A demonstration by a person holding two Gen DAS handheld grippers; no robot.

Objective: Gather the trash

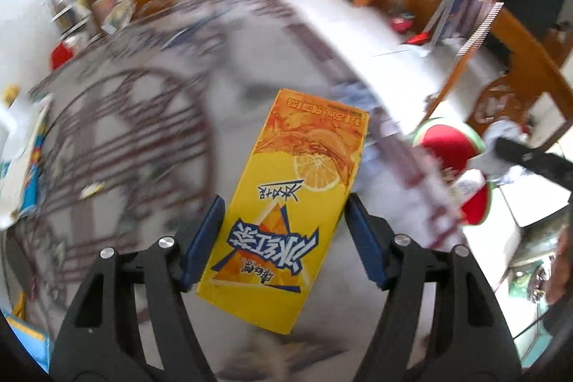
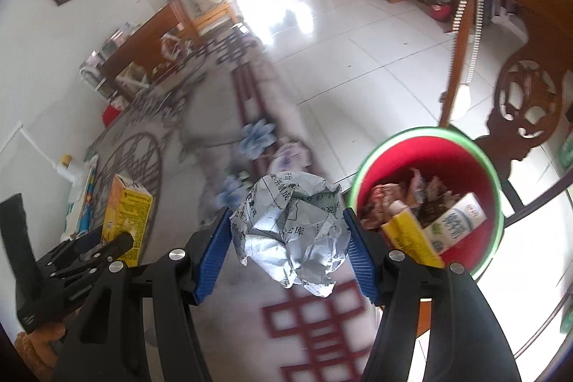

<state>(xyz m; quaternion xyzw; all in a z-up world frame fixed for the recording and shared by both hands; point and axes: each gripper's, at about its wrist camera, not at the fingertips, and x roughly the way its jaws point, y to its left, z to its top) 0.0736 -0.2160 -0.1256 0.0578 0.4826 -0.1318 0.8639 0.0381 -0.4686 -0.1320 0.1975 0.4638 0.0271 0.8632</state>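
Note:
My left gripper (image 1: 283, 203) is shut on a yellow iced-tea carton (image 1: 297, 185), its blue pads pressed on both long sides, above the patterned tablecloth (image 1: 125, 131). My right gripper (image 2: 286, 213) is shut on a crumpled ball of printed paper (image 2: 290, 231). A round bin with a red inside and a green rim (image 2: 429, 149) stands low to the right of the paper ball, beyond the table edge. In the left wrist view the bin (image 1: 447, 138) lies to the right of the carton. The right wrist view shows the left gripper (image 2: 107, 246) with the carton (image 2: 125, 213) at far left.
The bin holds a white milk carton (image 2: 458, 221), a yellow carton (image 2: 408, 235) and wrappers. A carved wooden chair (image 2: 519, 95) stands behind the bin. White tiled floor (image 2: 358, 42) stretches beyond. A blue and white packet (image 1: 32, 174) lies at the table's left edge.

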